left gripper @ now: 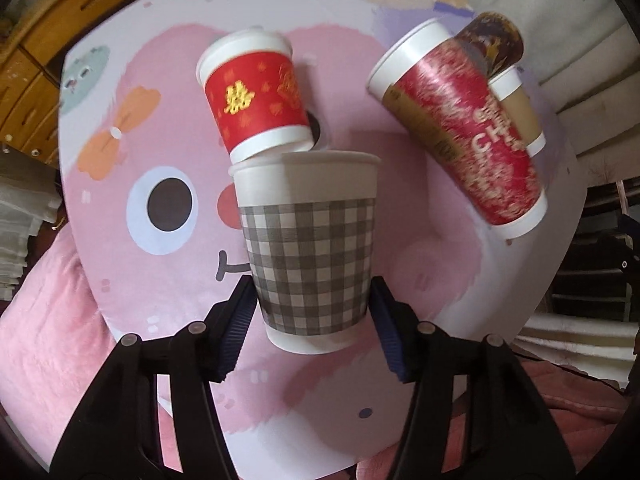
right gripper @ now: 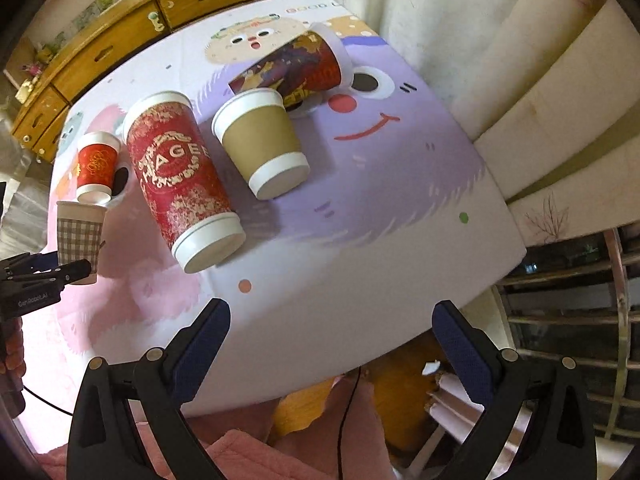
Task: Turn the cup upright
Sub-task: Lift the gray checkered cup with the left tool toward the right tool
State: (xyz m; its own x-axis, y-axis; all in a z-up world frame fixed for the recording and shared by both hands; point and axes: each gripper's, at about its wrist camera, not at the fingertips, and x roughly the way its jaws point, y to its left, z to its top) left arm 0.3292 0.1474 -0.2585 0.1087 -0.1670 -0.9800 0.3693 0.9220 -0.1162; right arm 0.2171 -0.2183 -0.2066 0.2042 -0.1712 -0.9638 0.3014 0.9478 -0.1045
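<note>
My left gripper [left gripper: 312,300] is shut on the lower part of a grey checked paper cup [left gripper: 308,248], held upright with its rim up, just above the table. The right wrist view shows that cup [right gripper: 78,236] at the far left with the left gripper [right gripper: 80,270] on it. My right gripper [right gripper: 330,340] is open and empty over the table's near edge. A tall red cup [right gripper: 182,176], a small red cup [right gripper: 96,166] and a brown cup [right gripper: 262,142] stand upright. A dark red patterned cup [right gripper: 296,66] lies on its side behind the brown one.
The table [right gripper: 400,200] has a cartoon print and a near edge below my right gripper. A wooden cabinet [right gripper: 120,36] stands behind it, white panels [right gripper: 540,80] to the right, and a pink blanket [left gripper: 44,320] at the left.
</note>
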